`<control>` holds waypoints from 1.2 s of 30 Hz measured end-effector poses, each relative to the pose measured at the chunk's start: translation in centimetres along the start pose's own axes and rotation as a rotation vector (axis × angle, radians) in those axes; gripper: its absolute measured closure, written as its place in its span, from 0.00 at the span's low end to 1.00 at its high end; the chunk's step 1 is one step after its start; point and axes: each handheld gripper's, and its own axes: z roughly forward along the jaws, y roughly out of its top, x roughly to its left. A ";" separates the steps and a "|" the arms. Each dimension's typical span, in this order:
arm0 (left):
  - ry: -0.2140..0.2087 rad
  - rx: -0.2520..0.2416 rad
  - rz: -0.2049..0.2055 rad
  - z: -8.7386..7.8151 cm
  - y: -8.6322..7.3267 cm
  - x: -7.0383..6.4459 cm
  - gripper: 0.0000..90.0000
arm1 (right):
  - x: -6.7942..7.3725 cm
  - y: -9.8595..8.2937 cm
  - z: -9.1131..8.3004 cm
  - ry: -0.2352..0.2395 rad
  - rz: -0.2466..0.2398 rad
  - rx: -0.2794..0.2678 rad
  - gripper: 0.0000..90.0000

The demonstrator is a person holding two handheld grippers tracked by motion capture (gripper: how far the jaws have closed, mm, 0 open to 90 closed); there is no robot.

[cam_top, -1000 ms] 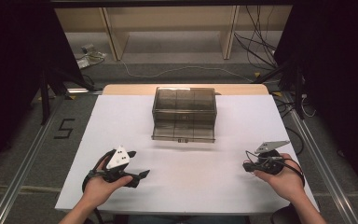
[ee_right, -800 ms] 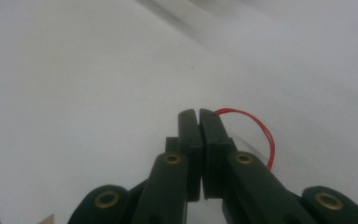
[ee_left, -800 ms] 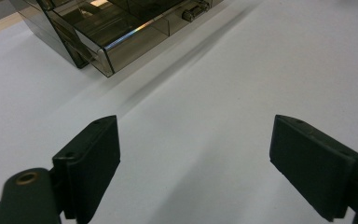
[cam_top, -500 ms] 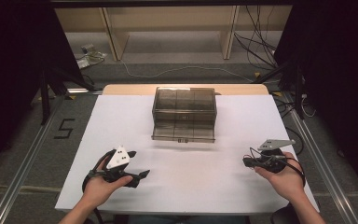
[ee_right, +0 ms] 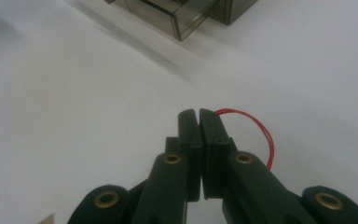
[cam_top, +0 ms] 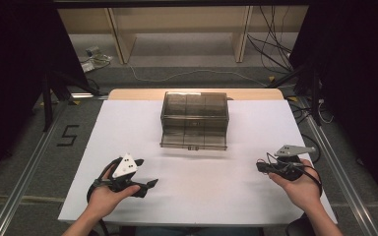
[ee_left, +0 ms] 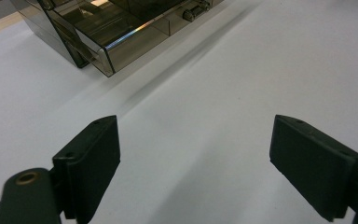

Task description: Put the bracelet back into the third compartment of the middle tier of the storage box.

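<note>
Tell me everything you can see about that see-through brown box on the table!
The box looks like smoky brown see-through plastic, shaped like a small chest. Faint lines split its top into compartments. A flat part juts out along its front bottom edge, with a small latch-like piece in the middle. It stands upright toward the far middle of the white table, and nothing touches it. The left gripper and the right gripper are both nearer the person, well apart from it.
</note>
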 end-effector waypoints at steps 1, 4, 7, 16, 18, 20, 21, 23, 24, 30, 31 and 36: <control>0.001 0.000 0.000 0.0 0.0 0.0 0.18 | 0.0 0.0 0.0 -0.002 -0.002 -0.003 0.99; 0.000 0.000 0.001 0.0 0.0 0.0 0.18 | 0.0 0.1 -0.1 -0.006 0.000 -0.009 0.99; 0.001 0.001 0.002 0.0 0.0 0.0 0.18 | 0.0 0.1 -0.1 -0.007 0.000 -0.019 0.99; 0.002 0.001 0.003 0.0 0.0 0.0 0.18 | 0.0 0.3 -0.1 -0.007 0.006 -0.039 0.99; 0.002 0.000 0.003 0.0 0.0 0.0 0.18 | 0.1 0.3 -0.1 -0.008 0.007 -0.041 0.99; 0.002 -0.001 0.002 0.0 0.0 0.0 0.18 | 0.1 0.3 -0.1 -0.009 0.008 -0.044 0.99; 0.002 0.000 0.003 0.0 0.0 0.0 0.18 | 0.0 0.3 -0.1 -0.010 0.007 -0.044 0.99; 0.002 -0.001 0.002 0.0 0.0 0.0 0.18 | 0.0 0.4 -0.1 -0.010 0.009 -0.049 0.99; 0.002 0.000 0.002 0.0 0.0 0.0 0.18 | 0.0 0.4 -0.2 -0.012 0.011 -0.050 0.99; 0.002 -0.001 0.002 0.0 0.0 0.0 0.18 | 0.0 0.5 -0.2 -0.012 0.014 -0.059 0.99; 0.002 -0.001 0.001 0.0 0.0 -0.1 0.18 | 0.0 0.5 -0.1 -0.011 0.014 -0.057 0.99; 0.003 -0.002 0.001 0.1 0.0 0.0 0.18 | 0.1 0.6 0.0 -0.007 0.008 -0.052 0.99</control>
